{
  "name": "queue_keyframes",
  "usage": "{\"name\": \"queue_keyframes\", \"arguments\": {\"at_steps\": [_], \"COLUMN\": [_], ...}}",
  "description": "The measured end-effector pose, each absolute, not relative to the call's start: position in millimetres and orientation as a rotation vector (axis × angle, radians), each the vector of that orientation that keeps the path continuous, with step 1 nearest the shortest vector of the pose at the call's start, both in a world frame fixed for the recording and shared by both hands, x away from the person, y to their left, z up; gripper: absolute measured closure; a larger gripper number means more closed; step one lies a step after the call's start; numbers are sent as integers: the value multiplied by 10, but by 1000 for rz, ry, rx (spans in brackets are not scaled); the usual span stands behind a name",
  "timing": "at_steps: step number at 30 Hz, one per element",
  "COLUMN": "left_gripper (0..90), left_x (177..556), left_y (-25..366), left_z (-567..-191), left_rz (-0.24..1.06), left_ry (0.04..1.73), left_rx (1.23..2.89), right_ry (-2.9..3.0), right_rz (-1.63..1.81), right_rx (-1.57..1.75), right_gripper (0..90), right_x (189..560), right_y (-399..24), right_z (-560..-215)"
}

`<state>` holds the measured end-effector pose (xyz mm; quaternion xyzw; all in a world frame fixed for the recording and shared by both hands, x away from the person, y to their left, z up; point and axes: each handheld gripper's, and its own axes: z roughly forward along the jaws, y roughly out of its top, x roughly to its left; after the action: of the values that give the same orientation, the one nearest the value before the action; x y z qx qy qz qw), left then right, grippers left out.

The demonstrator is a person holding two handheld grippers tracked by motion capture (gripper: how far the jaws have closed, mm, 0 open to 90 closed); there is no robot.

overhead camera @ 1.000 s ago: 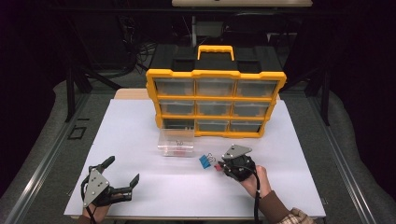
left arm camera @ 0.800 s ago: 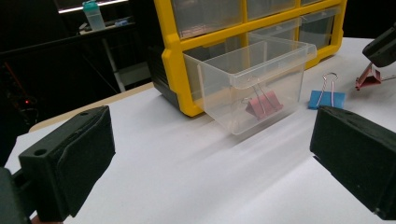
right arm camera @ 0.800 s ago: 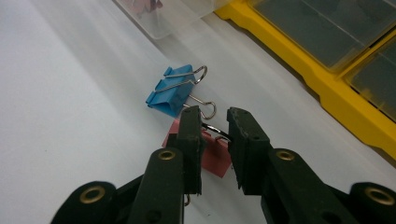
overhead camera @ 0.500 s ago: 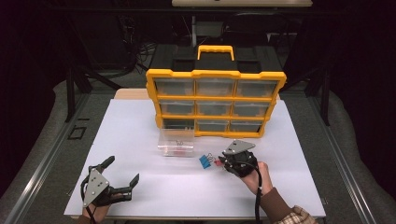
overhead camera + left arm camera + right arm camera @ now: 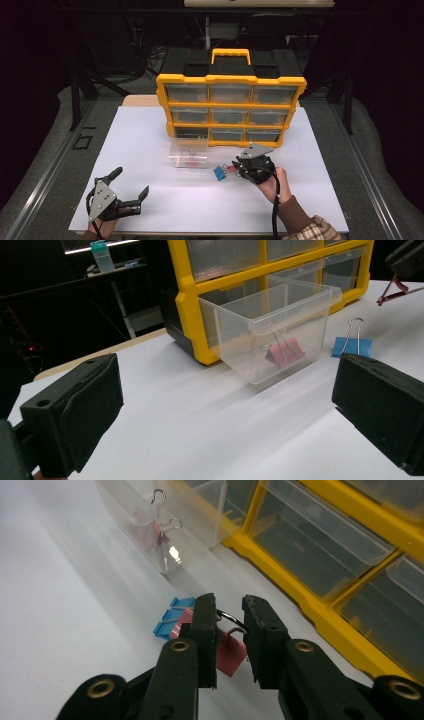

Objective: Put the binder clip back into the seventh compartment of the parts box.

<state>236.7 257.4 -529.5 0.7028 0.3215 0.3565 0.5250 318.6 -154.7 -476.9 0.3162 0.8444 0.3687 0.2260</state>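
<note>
Two binder clips lie outside the clear drawer, and a red one already rests inside it. Over the last second the right gripper has lifted off the white table with the pink clip pinched by its wire handles, jaws nearly together. The blue clip stays on the table just below it. The lift suggests a carry to the drawer comes next. The left gripper waits, jaws spread wide and empty.
</note>
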Motion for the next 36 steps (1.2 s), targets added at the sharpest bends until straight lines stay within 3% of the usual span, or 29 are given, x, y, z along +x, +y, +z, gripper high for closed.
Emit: {"name": "queue_keyframes", "arguments": {"at_steps": [14,17,27,36], "left_gripper": [0,0,0,0], "left_x": [2370,2369,2371,2368], "left_y": [2573,2570,2572,2570], "left_z": [-5296,-5297,-5297,-5296], "left_rz": [854,853,853,855], "left_ry": [770,769,767,766], "left_rx": [1681,1683,1683,1684], "right_ry": [2308,2297,2331,2316], "right_rz": [1045,1058,1026,1027], "right_rx": [820,823,887,855], "right_gripper": [782,882,886,887], "right_x": [3275,3300,3439,3462], "right_y": [-1415,-1408,-1445,-1407], "right_z": [-4540,-4510,-4652,-4545]}}
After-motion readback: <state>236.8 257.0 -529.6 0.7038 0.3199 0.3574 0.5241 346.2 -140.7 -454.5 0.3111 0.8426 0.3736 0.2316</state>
